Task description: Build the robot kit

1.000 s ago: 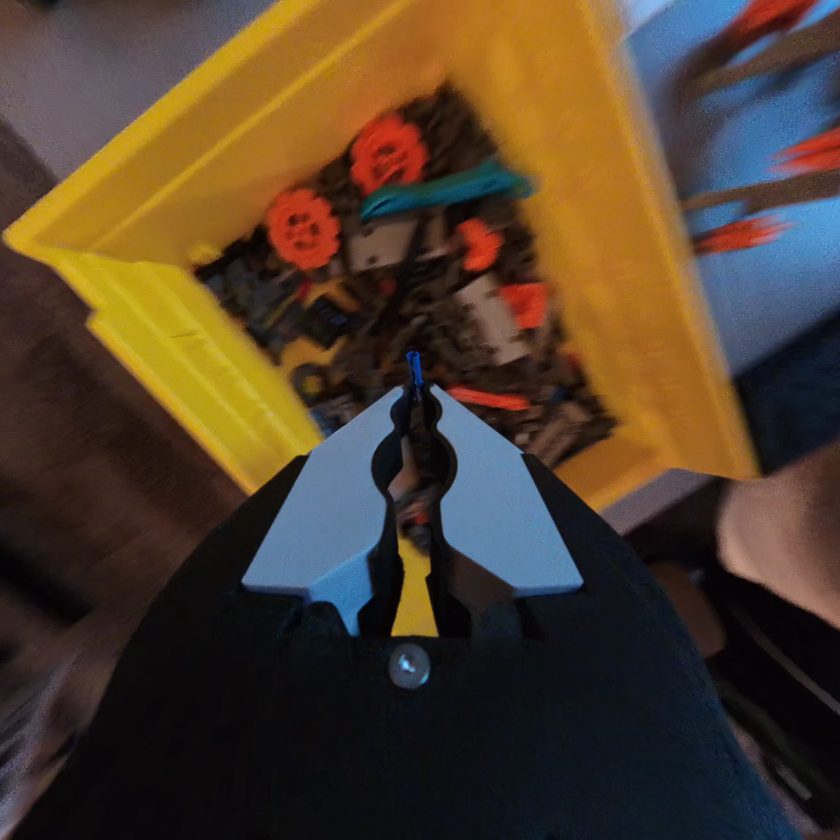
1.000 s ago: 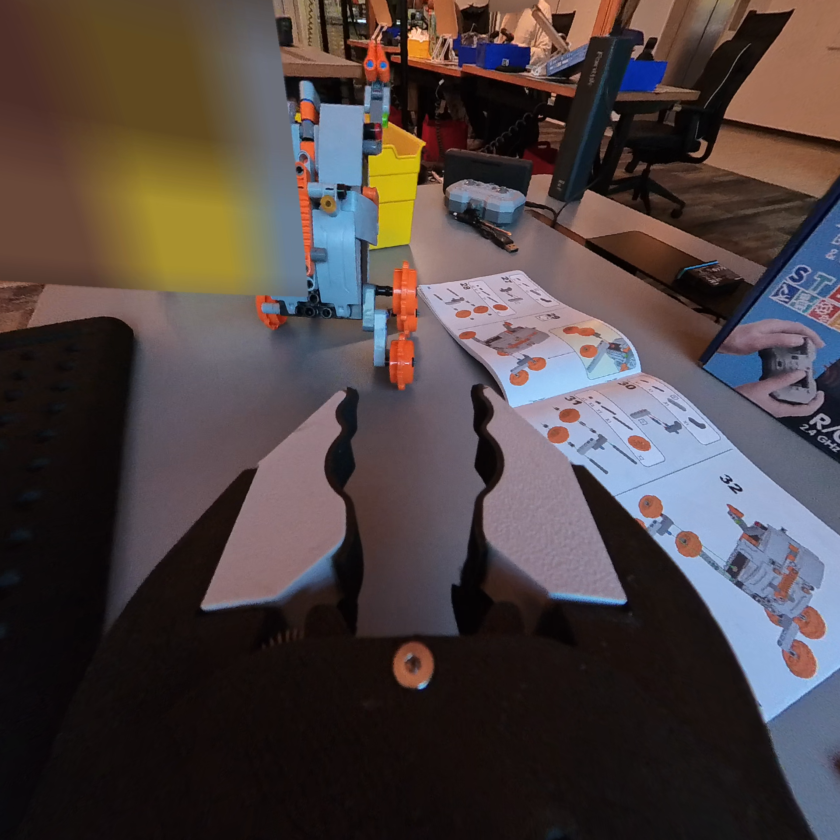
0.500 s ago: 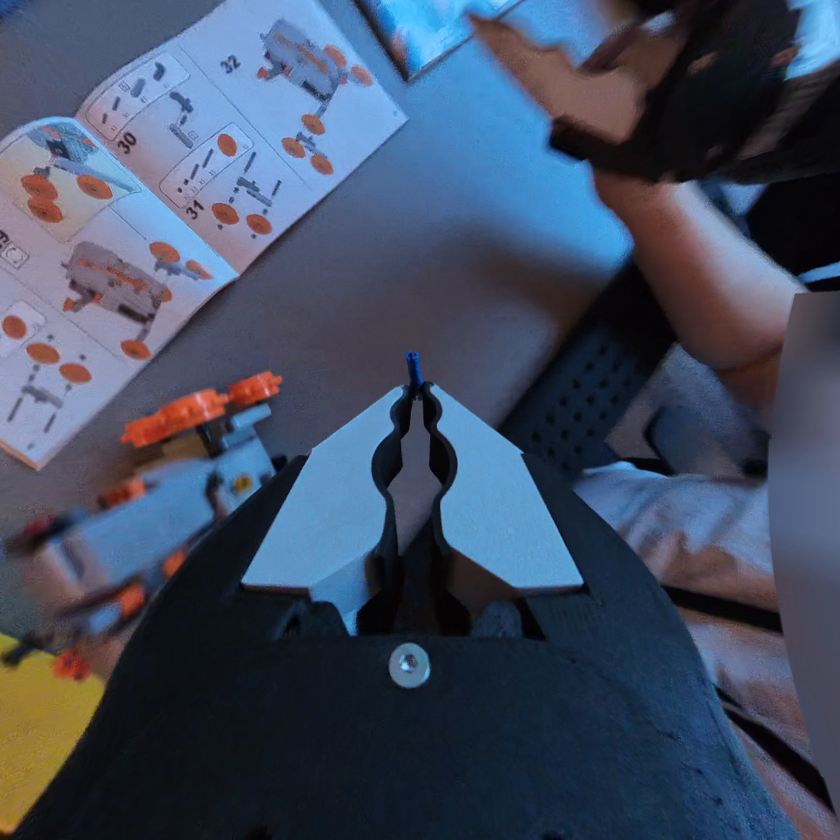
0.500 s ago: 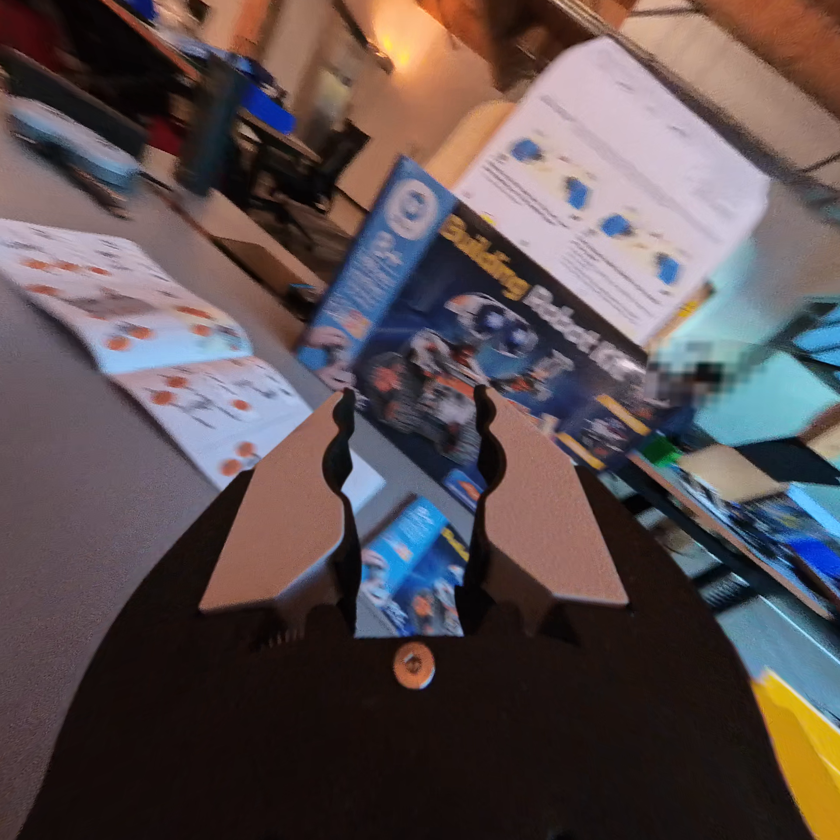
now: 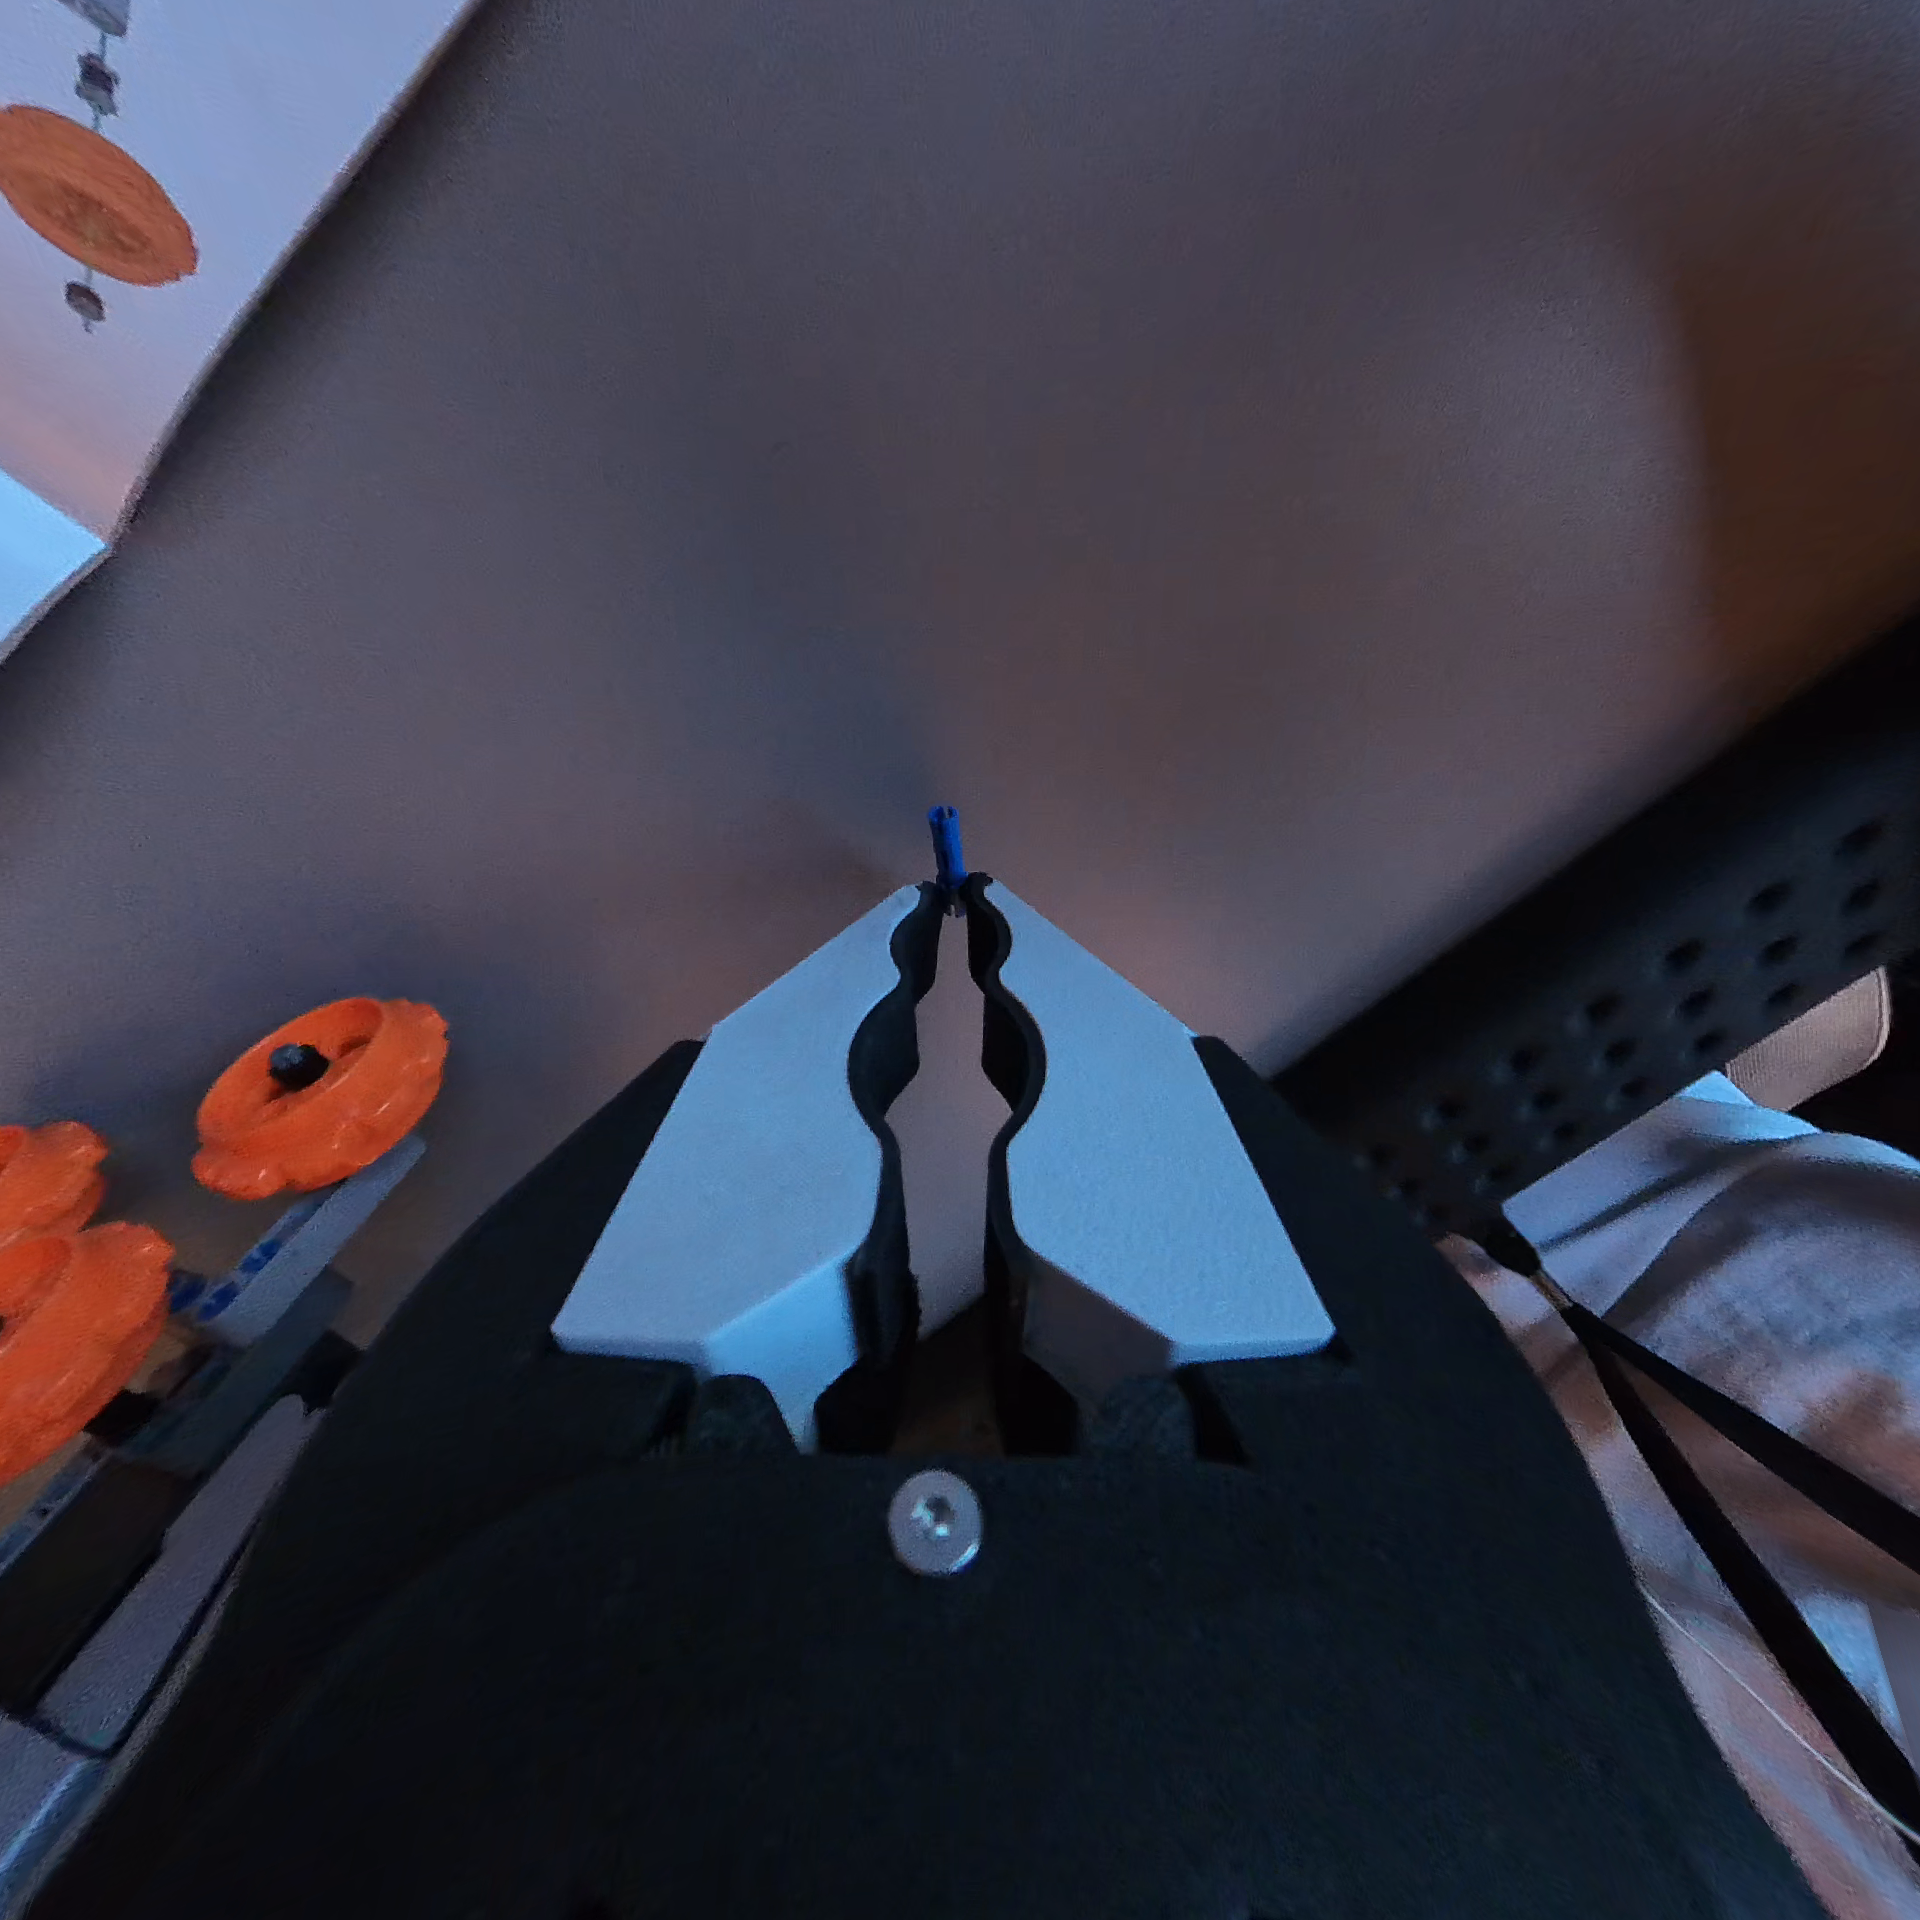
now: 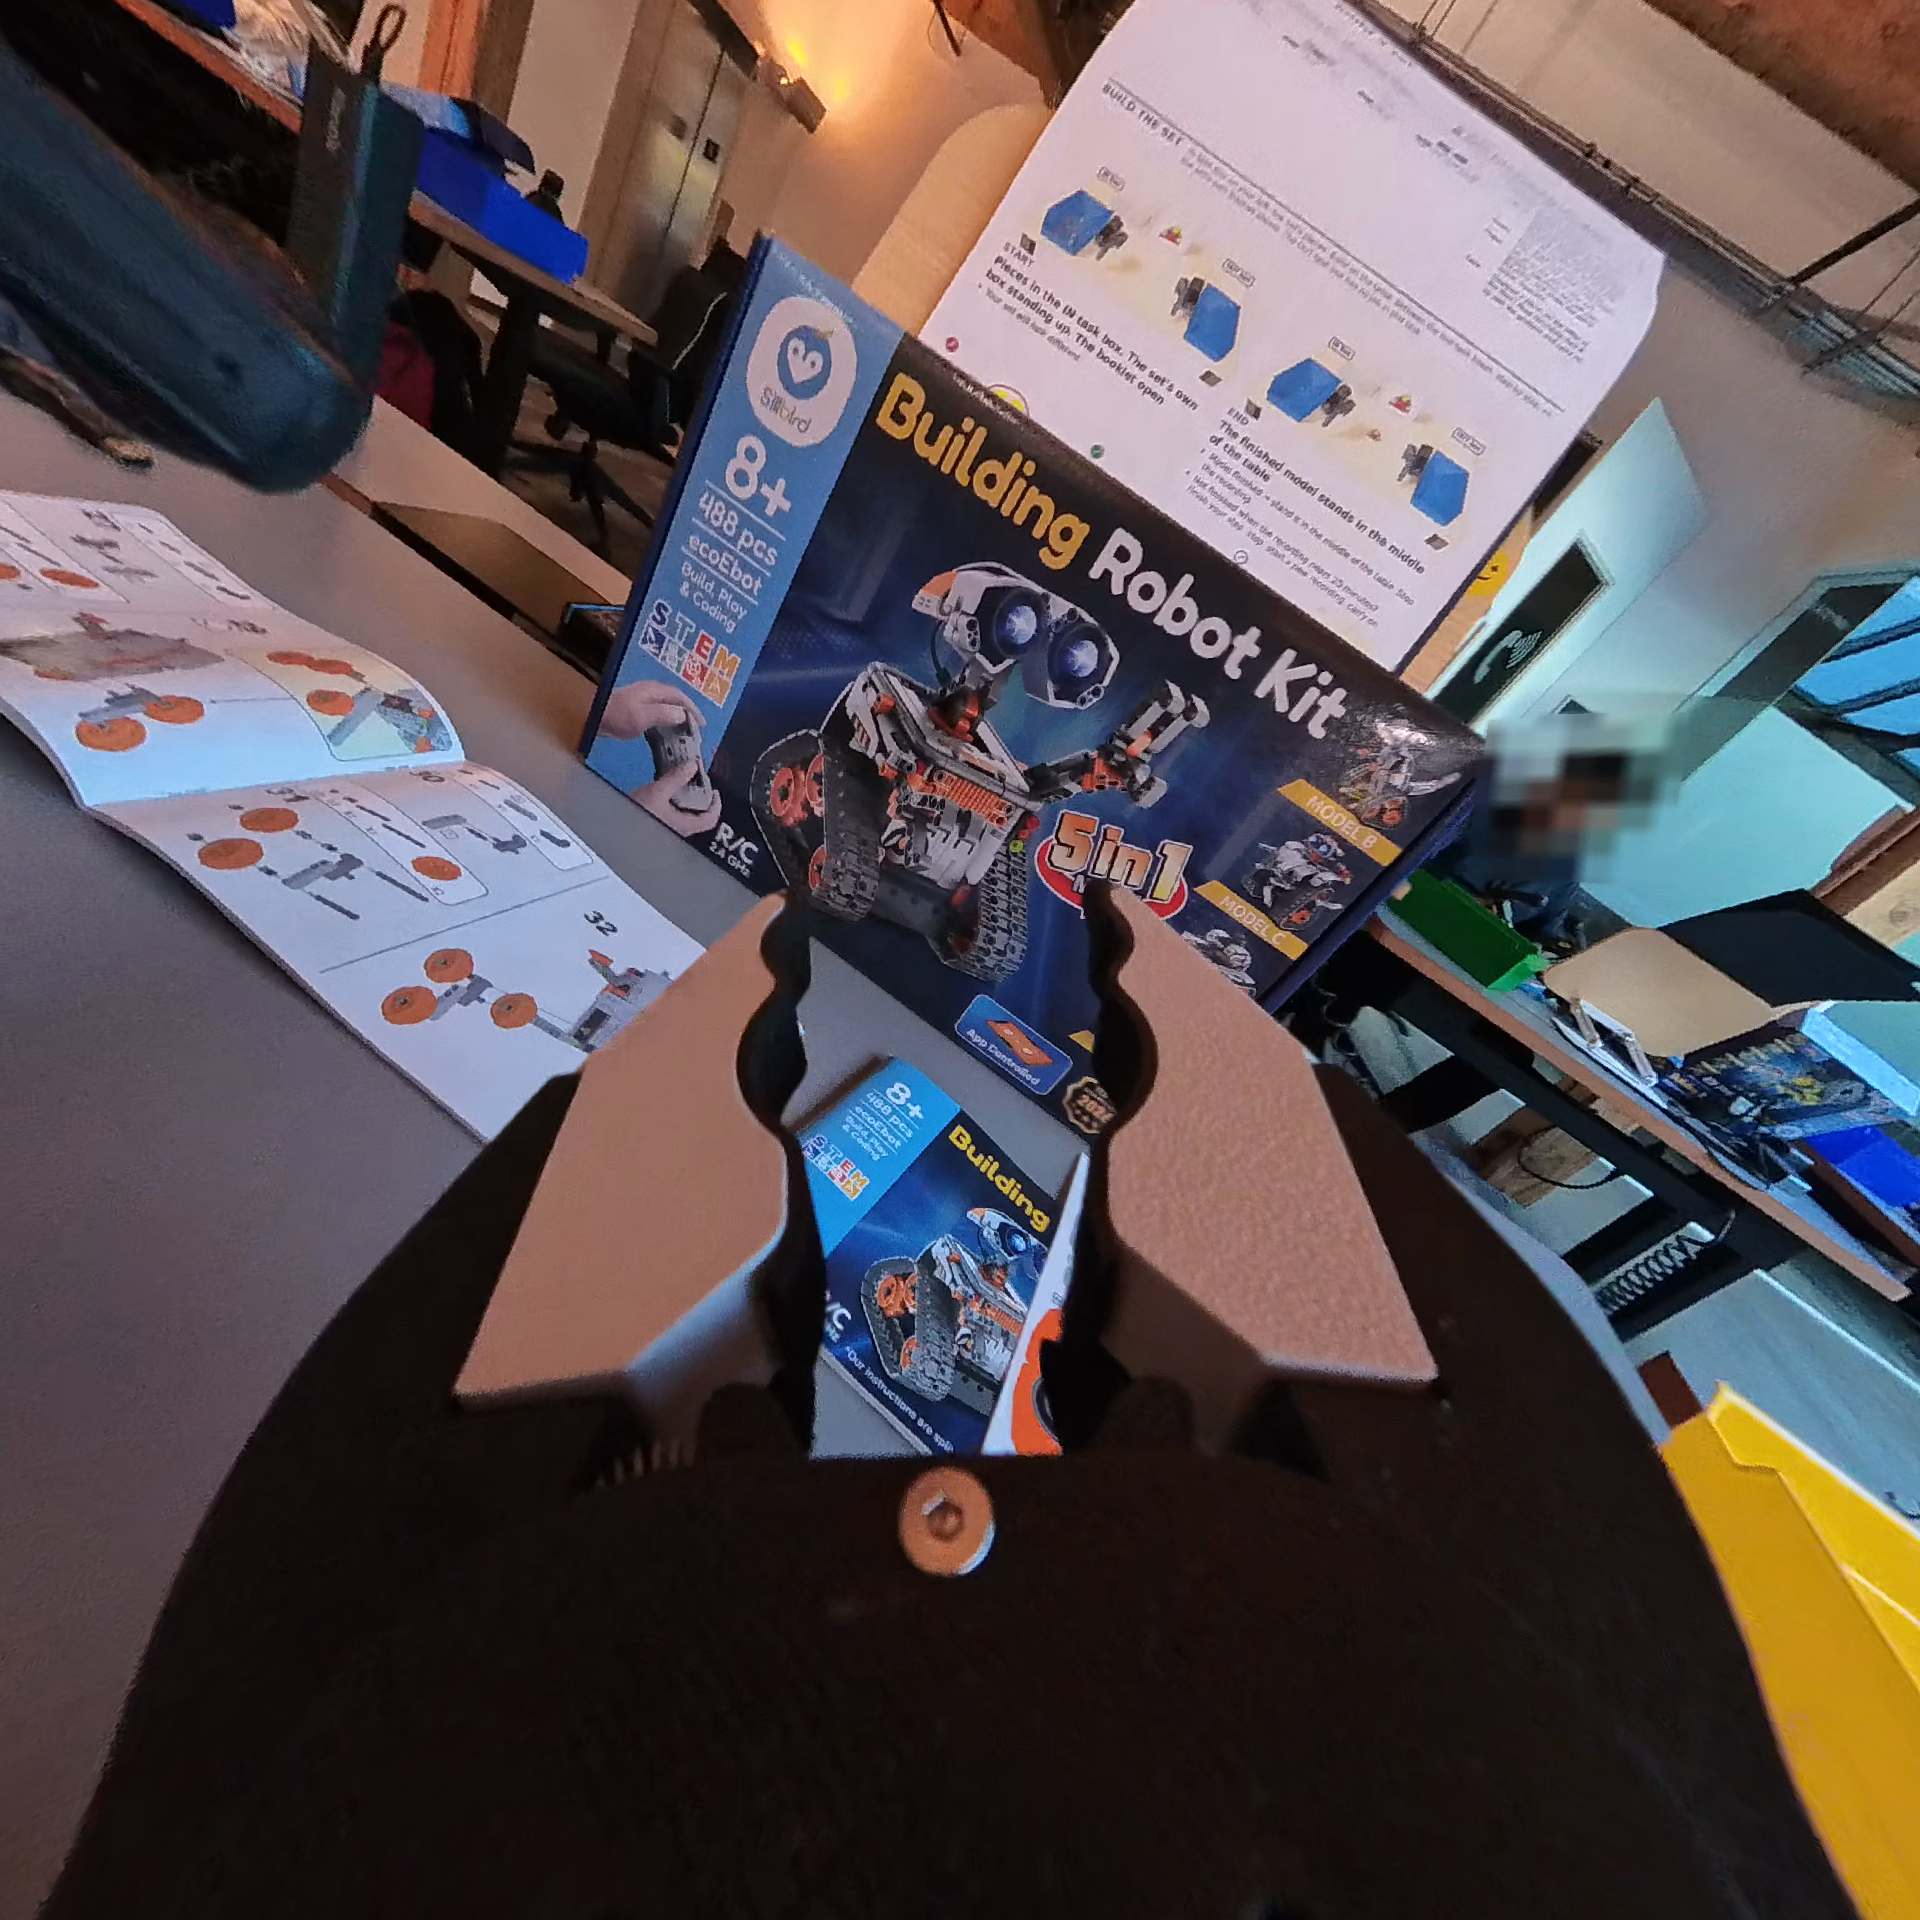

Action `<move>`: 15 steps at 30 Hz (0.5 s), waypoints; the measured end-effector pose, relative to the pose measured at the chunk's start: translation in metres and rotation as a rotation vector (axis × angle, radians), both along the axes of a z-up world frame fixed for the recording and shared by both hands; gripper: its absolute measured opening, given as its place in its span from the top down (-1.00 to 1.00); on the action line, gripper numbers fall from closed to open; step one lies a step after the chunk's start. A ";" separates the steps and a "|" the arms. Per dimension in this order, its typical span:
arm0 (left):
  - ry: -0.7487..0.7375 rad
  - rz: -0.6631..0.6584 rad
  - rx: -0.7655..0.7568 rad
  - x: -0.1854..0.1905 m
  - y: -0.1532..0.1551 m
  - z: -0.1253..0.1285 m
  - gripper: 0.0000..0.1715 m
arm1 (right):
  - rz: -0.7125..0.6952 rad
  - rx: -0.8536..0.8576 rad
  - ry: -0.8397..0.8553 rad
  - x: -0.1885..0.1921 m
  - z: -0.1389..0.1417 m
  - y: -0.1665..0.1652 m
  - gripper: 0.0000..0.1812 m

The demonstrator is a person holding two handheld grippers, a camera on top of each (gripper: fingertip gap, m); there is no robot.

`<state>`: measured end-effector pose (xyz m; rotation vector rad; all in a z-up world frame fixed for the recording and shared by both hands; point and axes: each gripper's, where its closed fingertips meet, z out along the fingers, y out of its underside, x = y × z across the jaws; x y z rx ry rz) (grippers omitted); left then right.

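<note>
A: Left gripper (image 5: 948, 894)?

B: Jaws nearly closed, tips pinching a small blue pin (image 5: 945, 836). The pin sticks straight out past the tips, and the wider gap behind the tips is empty.

A: Where is the pin over?

B: A bare stretch of grey table (image 5: 1039, 416), close to it. Can't tell whether the pin touches the surface.

A: What's around it?

B: Orange wheels (image 5: 322, 1091) on a grey brick model (image 5: 281, 1257) at lower left, near but apart from the gripper. A corner of the open booklet (image 5: 62, 436) is at upper left. A black perforated mat (image 5: 1662, 997) lies along the table edge on the right, with pale cloth (image 5: 1714, 1299) beyond it.

A: Right gripper (image 6: 940, 904)?

B: Jaws wide apart, nothing between them, touching nothing. It is held tilted above the table (image 6: 156, 1091).

A: What's it nearest?

B: A small blue leaflet (image 6: 935, 1226) lying flat, seen through the gap. Behind that a kit box (image 6: 1039, 675) stands upright, with a printed sheet (image 6: 1299, 260) propped behind it. The same booklet (image 6: 312, 810) is to the left and a yellow bin (image 6: 1818, 1610) at the right edge.
</note>
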<state>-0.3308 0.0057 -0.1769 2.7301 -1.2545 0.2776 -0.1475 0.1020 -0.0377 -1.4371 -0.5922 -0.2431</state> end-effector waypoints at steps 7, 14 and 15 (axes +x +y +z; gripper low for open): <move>-0.014 -0.020 0.078 0.005 0.011 -0.007 0.67 | 0.006 0.012 0.074 0.007 0.008 -0.003 0.41; -0.357 -0.057 0.400 0.025 0.030 0.101 0.40 | 0.011 -0.009 0.099 0.007 0.003 -0.003 0.41; -0.446 -0.056 0.457 0.020 0.027 0.133 0.41 | 0.014 -0.020 0.098 0.006 0.001 -0.002 0.41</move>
